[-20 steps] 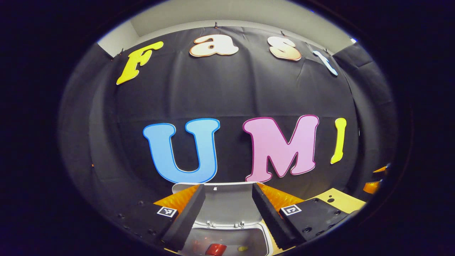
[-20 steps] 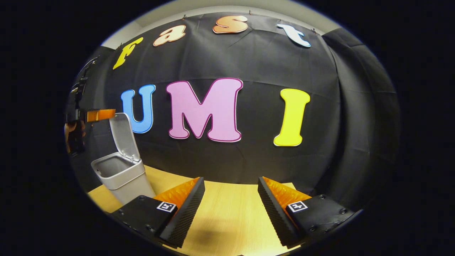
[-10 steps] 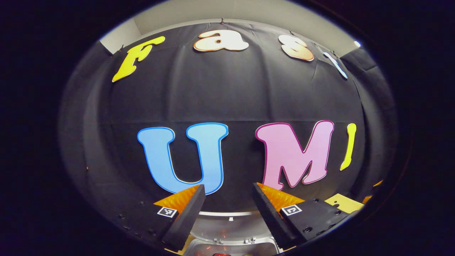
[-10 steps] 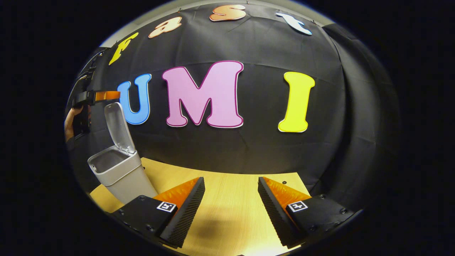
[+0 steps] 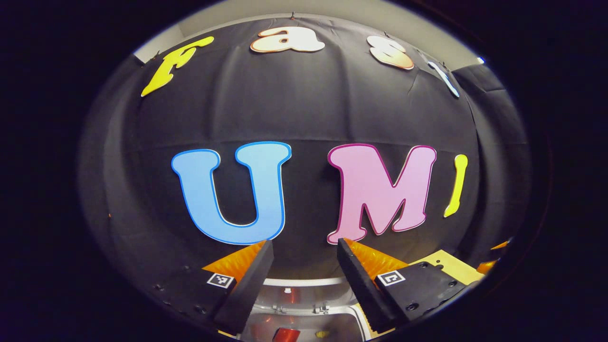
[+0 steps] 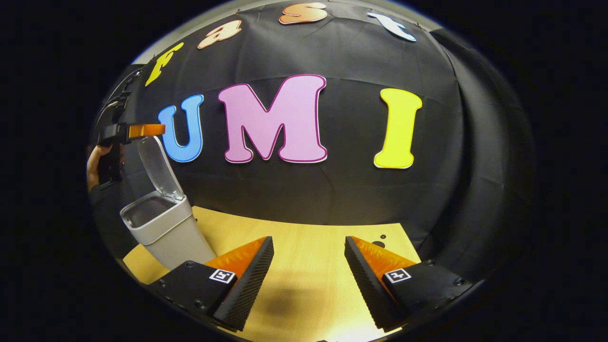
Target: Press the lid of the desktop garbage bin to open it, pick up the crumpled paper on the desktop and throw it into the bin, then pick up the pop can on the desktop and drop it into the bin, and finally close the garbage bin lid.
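L gripper [image 5: 304, 266] spread, nothing btw fingers, hovering above the bin [image 5: 304, 323], lid [image 5: 304, 297] up & tilted back just under its tips. Red can [image 5: 285, 334] down inside the bin. In right gripper view the bin [image 6: 166, 232] stands at table's [image 6: 308, 266] left end, lid [image 6: 154, 164] upright, L gripper [image 6: 145, 129] at lid's top edge. R gripper [image 6: 308, 275] spread too, empty, over bare tabletop, well apart from bin

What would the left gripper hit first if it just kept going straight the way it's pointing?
Probably the booth's black cloth wall. The left gripper is open and aims above the top edge of the raised lid of the garbage bin, so it likely passes over it, though depth is hard to judge.
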